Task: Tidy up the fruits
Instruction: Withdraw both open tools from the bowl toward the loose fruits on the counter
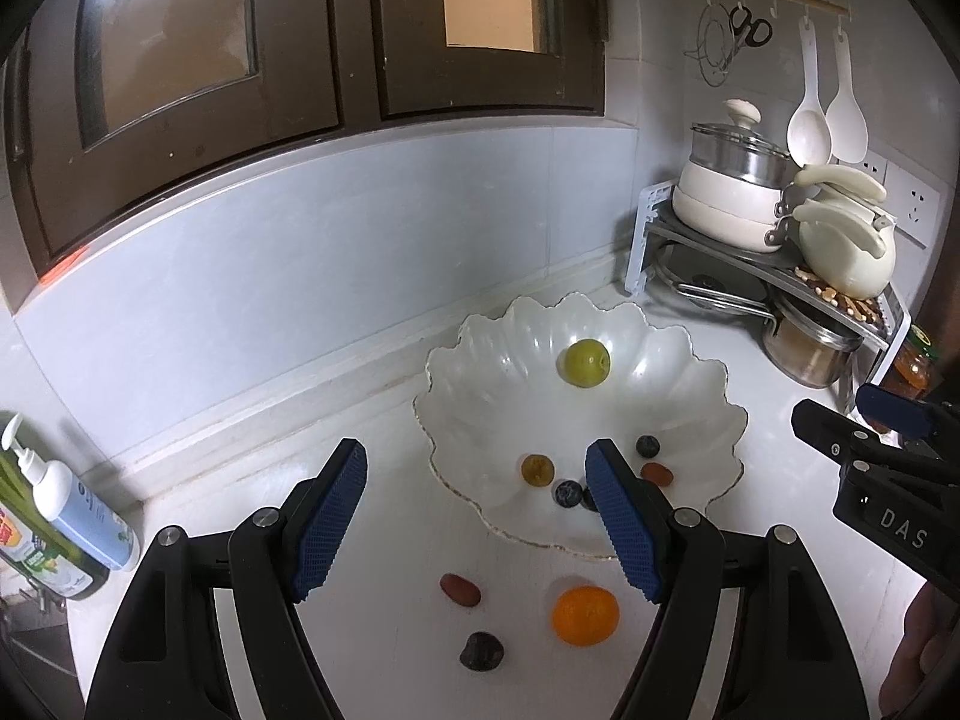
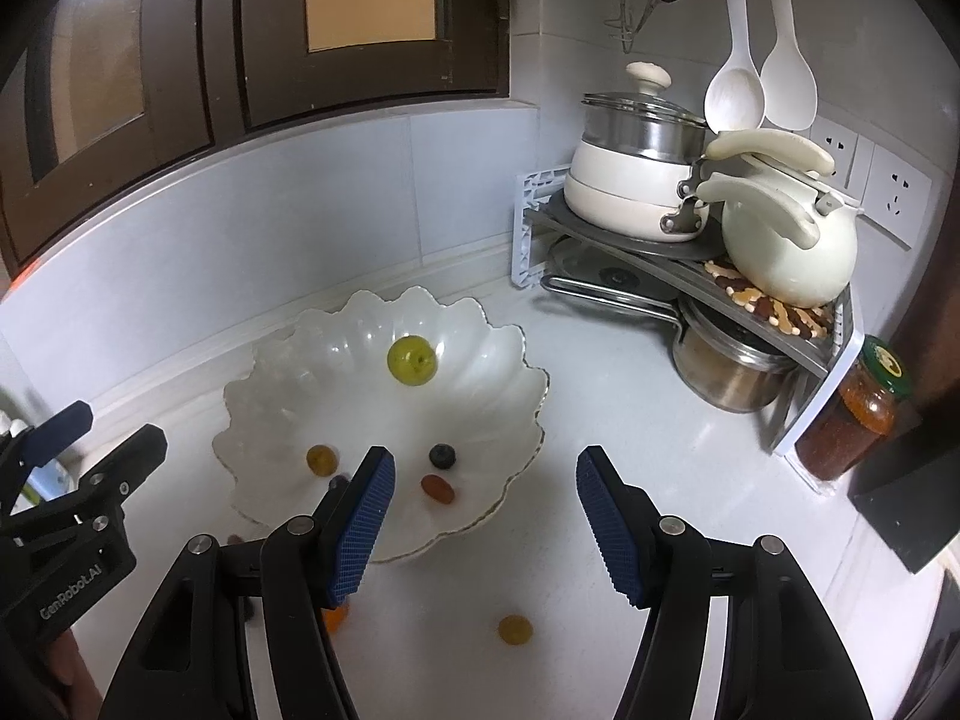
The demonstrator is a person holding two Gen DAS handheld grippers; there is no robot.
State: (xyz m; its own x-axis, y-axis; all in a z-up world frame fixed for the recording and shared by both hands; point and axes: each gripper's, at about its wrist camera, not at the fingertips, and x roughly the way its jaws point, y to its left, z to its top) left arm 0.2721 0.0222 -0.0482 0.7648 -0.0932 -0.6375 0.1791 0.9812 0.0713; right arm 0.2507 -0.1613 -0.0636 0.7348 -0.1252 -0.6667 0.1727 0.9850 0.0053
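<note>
Near the tabletop's back edge, white scalloped glass bowl (image 1: 480, 396) holds some fruit. Round orange (image 1: 585, 615) sits loose at the front. Both my grippers, left (image 1: 477, 519) and right (image 2: 483, 516), open and empty. Risk: orange rolls if I nudge it.

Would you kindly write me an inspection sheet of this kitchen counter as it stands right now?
Surface: white countertop, no spills seen.
Job's things: scalloped white bowl holds a green fruit, a yellow one, a reddish one and dark berries; still on the counter are an orange, a red fruit, a dark fruit and a yellow fruit.
Clutter: soap bottle, sauce jar.
Grippers: left gripper and right gripper both open, nothing between the fingers.
Cables: nothing seen.
Surroundings: corner rack with pots, hanging spoons, scissors, wall sockets, dark window frames.
</note>
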